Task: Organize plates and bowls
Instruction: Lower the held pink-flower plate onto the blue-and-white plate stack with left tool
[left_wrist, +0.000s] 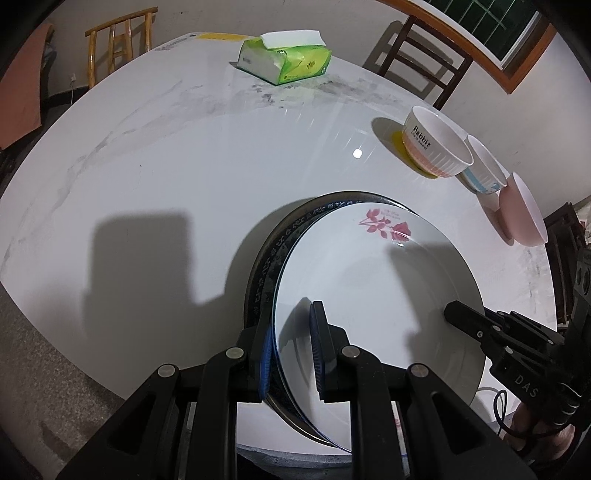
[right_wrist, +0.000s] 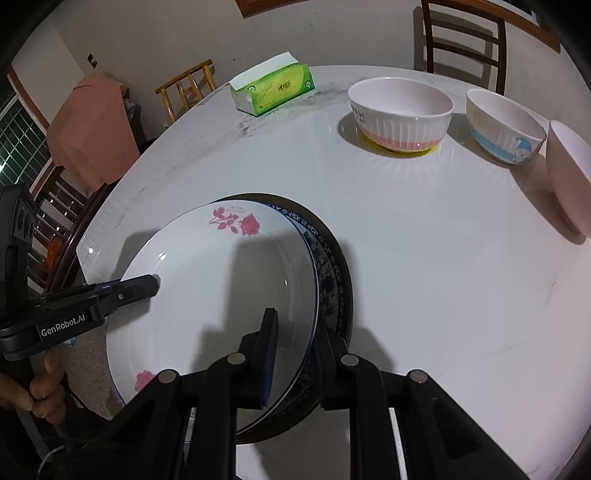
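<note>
A white plate with pink roses (left_wrist: 369, 280) (right_wrist: 221, 280) lies on top of a blue-patterned plate (left_wrist: 269, 266) (right_wrist: 325, 273) and a dark plate (right_wrist: 345, 273). My left gripper (left_wrist: 291, 350) (right_wrist: 153, 284) is shut on the stack's left rim, one pad on the white plate, the other outside the rim. From the opposite side, my right gripper (right_wrist: 295, 358) (left_wrist: 454, 317) is shut on the right rim in the same way. I cannot tell whether the stack touches the table. Three bowls stand to the right: a white-and-pink ribbed bowl (left_wrist: 436, 147) (right_wrist: 400, 110), a blue cartoon bowl (left_wrist: 484, 166) (right_wrist: 506, 129) and a pink bowl (left_wrist: 522, 210) (right_wrist: 569, 177).
The round white marble table (left_wrist: 166, 166) (right_wrist: 424, 277) carries a green tissue pack (left_wrist: 284, 55) (right_wrist: 273, 88) at the far side. A yellow coaster (left_wrist: 417, 162) lies under the ribbed bowl. Wooden chairs (left_wrist: 118, 48) (right_wrist: 461, 37) ring the table. A person's hand (right_wrist: 40, 391) holds the left gripper.
</note>
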